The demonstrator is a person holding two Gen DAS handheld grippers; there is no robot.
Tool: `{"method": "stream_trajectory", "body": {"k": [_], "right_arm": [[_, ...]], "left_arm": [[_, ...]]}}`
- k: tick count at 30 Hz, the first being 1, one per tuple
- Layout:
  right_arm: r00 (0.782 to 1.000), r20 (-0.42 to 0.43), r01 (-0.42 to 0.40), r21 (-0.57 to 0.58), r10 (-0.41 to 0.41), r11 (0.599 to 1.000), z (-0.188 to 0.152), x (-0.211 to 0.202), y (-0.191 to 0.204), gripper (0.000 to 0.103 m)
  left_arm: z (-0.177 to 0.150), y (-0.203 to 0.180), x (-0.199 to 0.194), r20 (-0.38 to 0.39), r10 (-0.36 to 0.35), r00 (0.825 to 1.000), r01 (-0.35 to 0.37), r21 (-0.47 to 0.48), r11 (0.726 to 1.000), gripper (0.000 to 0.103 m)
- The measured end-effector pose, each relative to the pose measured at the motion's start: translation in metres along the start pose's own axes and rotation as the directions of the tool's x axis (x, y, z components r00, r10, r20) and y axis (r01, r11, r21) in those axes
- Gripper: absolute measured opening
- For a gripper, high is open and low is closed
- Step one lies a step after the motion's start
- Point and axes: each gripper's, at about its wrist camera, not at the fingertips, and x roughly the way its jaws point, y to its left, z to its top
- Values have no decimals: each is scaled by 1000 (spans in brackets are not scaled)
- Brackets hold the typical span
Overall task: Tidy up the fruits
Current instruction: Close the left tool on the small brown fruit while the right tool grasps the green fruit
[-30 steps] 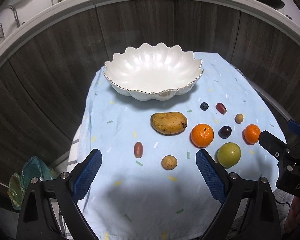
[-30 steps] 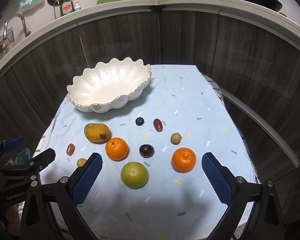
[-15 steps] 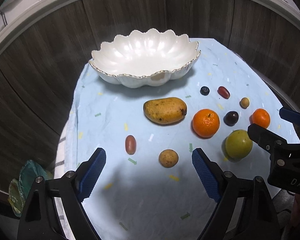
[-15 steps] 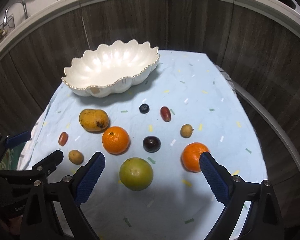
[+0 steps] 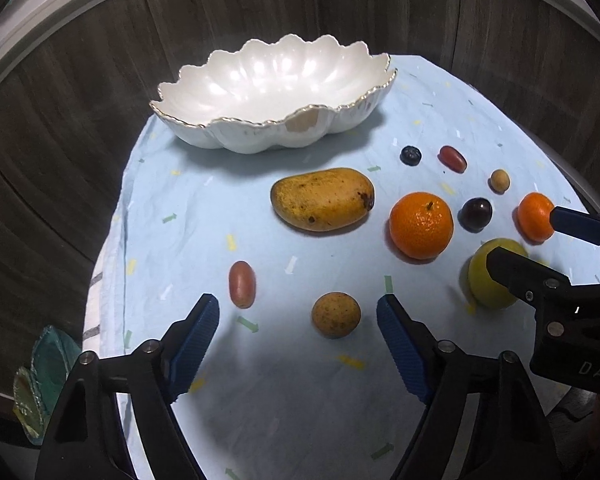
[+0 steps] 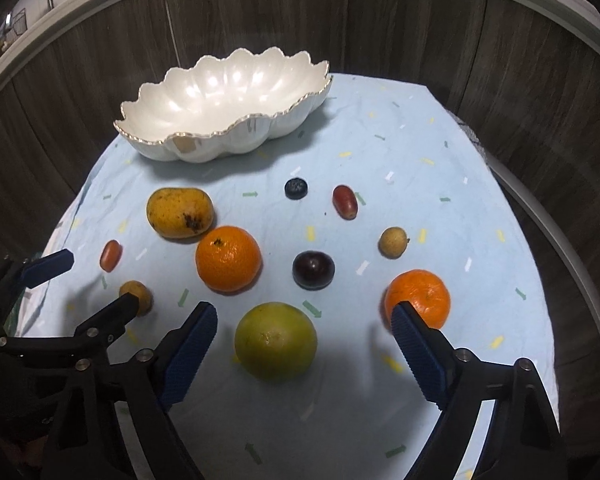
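A white scalloped bowl (image 5: 272,80) (image 6: 220,92) stands empty at the back of a light blue cloth (image 5: 204,208). Loose fruit lies in front of it: a mango (image 5: 322,199) (image 6: 179,211), two oranges (image 5: 421,225) (image 6: 228,258) (image 6: 418,298), a green fruit (image 6: 275,341) (image 5: 484,280), a dark plum (image 6: 313,269), a blueberry (image 6: 295,188), red grapes (image 5: 242,283) (image 6: 344,201) and small brown fruits (image 5: 335,314) (image 6: 393,242). My left gripper (image 5: 298,332) is open, low over the cloth, the small brown fruit between its fingertips. My right gripper (image 6: 304,344) is open around the green fruit.
Dark wood cabinet fronts curve behind the cloth, with a pale counter edge above. The cloth's edges drop off at left and right. A green glass dish (image 5: 40,384) lies low at the left, off the cloth.
Both grippers have moved forward and down toward the fruit. The small brown fruit now lies between the left fingers, the green fruit between the right fingers. No fruit has moved.
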Motion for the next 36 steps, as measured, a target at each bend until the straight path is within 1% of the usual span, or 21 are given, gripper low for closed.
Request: {"method": "stream_trajectory", "body": {"k": [2,8,13,15,20,21,22,25,27,30,33,35,36], "right_arm": [[1000,-8,-2,-3,2,1000,-1,3,1,85],[999,-30,-11,-9,11,1000,-4,11,3,83],[999,-48,-14,-12,13,1000,-5,18,3,81],[998,-58,-18,-15,17,1000,-6,21,4,79],[996,-86,-32,-4,31,999,-8,31,4,71],[996,-87,-33,-1,33,999,-8,32,3,71],[995,-89,-36,0,36,999,-8,33,3,71],[994,-100,-50,3,50,999,-9,35,3,67],[994,-100,-52,3,52,999,-10,35,3,67],[993,-98,-61,1,61,998,-10,34,4,63],[993,-95,-74,-8,73,997,-10,33,6,56],[992,-93,-87,-13,85,996,-10,33,8,50],[992,-93,-84,-17,82,996,-10,33,9,50]], "left_arm": [[0,-2,3,-1,-4,1000,4,5,1000,80],[0,-5,11,-6,-11,1000,11,19,1000,76],[1,-4,20,-21,-14,1000,15,9,1000,68],[0,-4,22,-24,-13,1000,14,8,1000,67],[-1,-6,25,-15,-2,1000,2,16,1000,67],[-1,-7,25,-12,-1,1000,1,19,1000,65],[0,-7,25,-10,-4,1000,5,21,1000,61],[0,-9,24,-7,-13,1000,13,29,999,55],[0,-10,24,-6,-15,1000,16,35,999,52],[-1,-12,23,-4,-16,1000,16,42,999,49],[-1,-14,23,-1,-22,1000,22,50,999,45],[-1,-15,22,0,-29,1000,29,54,998,40],[-2,-16,22,0,-34,999,34,58,998,37]]}}
